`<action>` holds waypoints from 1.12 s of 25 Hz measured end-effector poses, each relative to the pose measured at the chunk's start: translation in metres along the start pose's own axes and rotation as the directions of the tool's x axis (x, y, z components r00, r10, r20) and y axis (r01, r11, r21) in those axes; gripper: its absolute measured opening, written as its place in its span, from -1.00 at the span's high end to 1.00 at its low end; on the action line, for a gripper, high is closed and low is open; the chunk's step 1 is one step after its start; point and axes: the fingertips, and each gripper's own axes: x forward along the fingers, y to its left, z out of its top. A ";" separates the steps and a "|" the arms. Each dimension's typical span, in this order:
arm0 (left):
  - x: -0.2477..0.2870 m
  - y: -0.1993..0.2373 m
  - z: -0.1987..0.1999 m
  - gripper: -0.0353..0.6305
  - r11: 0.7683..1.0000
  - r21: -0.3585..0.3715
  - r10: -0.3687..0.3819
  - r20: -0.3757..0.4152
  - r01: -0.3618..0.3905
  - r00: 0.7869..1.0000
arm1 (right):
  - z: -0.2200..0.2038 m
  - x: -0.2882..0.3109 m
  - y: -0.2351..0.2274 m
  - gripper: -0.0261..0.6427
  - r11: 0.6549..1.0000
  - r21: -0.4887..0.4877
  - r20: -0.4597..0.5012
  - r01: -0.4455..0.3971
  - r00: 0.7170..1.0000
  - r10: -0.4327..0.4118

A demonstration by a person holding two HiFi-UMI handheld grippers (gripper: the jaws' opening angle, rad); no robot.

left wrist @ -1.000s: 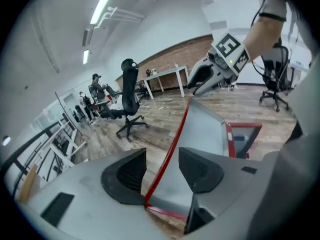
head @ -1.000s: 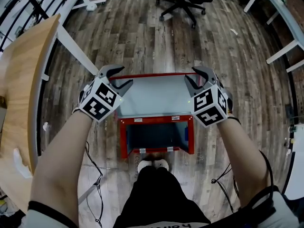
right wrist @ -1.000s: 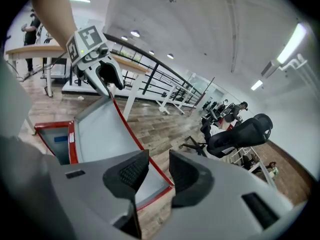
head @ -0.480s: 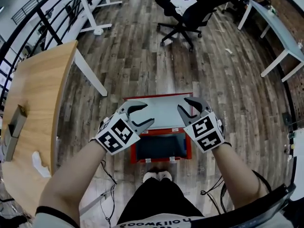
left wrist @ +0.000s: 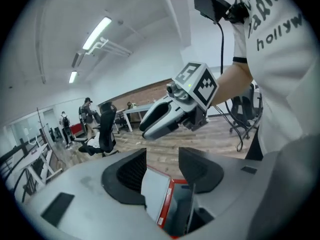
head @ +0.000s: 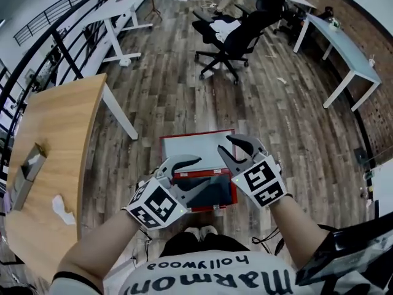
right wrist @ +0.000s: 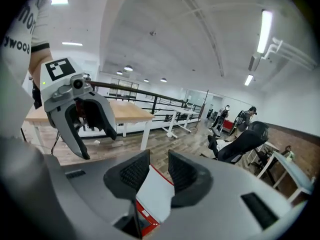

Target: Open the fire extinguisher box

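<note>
The red fire extinguisher box (head: pixel 228 201) lies on the wood floor in front of the person's feet. Its grey lid (head: pixel 193 147) is swung back flat beyond it, and the inside (head: pixel 215 192) looks dark. My left gripper (head: pixel 202 173) hovers high above the box's left side, open, with nothing between its fingers. Above the right side my right gripper (head: pixel 225 144) is open and empty too. In the left gripper view the box (left wrist: pixel 167 209) shows far below between the jaws of the left gripper (left wrist: pixel 162 171), and the right gripper (left wrist: pixel 156 121) floats opposite. The right gripper view has the lid (right wrist: pixel 156 191) under the right gripper (right wrist: pixel 152 173).
A wooden table (head: pixel 55 146) stands at the left, with a railing (head: pixel 58 39) behind it. A black office chair (head: pixel 236 32) and white desks (head: pixel 341 42) are farther back. Cables hang by the person's shoes (head: pixel 199 231). People stand far off (left wrist: pixel 87 111).
Both grippers have left the lid's far corners and risen, drawing back toward the person. The head view has lifted, so the box looks smaller and more of the room shows.
</note>
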 end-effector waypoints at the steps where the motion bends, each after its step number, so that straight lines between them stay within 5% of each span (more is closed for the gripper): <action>1: -0.005 0.002 0.012 0.29 0.999 -0.029 0.020 0.030 -0.019 0.999 | 0.007 -0.007 0.000 0.57 1.000 0.024 0.019 0.001 1.000 -0.002; 6: -0.039 0.008 0.060 0.29 0.978 -0.174 0.150 0.190 -0.117 0.970 | 0.036 -0.038 0.013 0.63 0.988 0.146 0.121 -0.056 0.992 0.038; 11: -0.067 0.016 0.077 0.31 0.945 -0.264 0.255 0.236 -0.191 0.938 | 0.056 -0.061 0.026 0.71 0.977 0.191 0.185 -0.099 0.981 0.063; 20: -0.095 0.010 0.072 0.78 0.905 -0.373 0.315 0.262 -0.205 0.912 | 0.056 -0.087 0.047 0.82 0.954 0.261 0.216 -0.146 0.972 0.090; 28: -0.092 -0.012 0.069 0.80 0.896 -0.429 0.253 0.283 -0.114 0.925 | 0.055 -0.098 0.062 0.88 0.893 0.385 0.293 -0.232 0.949 0.121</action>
